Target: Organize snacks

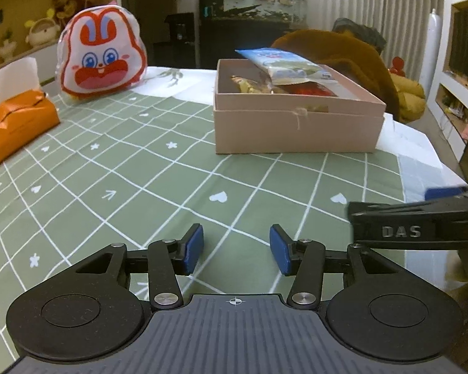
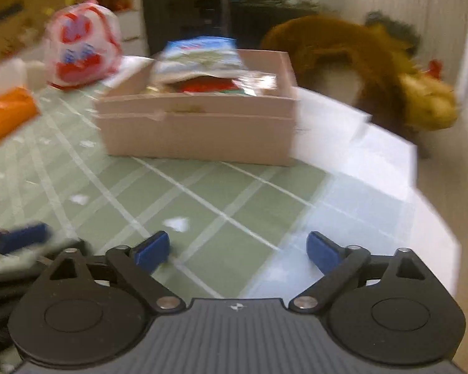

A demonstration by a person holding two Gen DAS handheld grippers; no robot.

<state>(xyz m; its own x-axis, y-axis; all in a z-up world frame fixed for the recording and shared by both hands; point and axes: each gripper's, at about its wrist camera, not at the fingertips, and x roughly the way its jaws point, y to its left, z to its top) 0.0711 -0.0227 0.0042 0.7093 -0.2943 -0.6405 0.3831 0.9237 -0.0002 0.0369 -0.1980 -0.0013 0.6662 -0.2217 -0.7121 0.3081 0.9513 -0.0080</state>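
A pink cardboard box stands on the green checked tablecloth and holds several snack packets. A pale blue packet lies on top and sticks up over the rim; red and gold wrappers lie under it. My left gripper hovers low over the cloth in front of the box, open, nothing between its blue pads. My right gripper is also short of the box, jaws wide open and empty. In the left wrist view the right gripper's finger reaches in from the right edge.
A red-and-white rabbit-face bag stands at the back left. An orange tissue box sits at the left. A brown plush lies beyond the table's far right edge. The white cloth border marks the right side.
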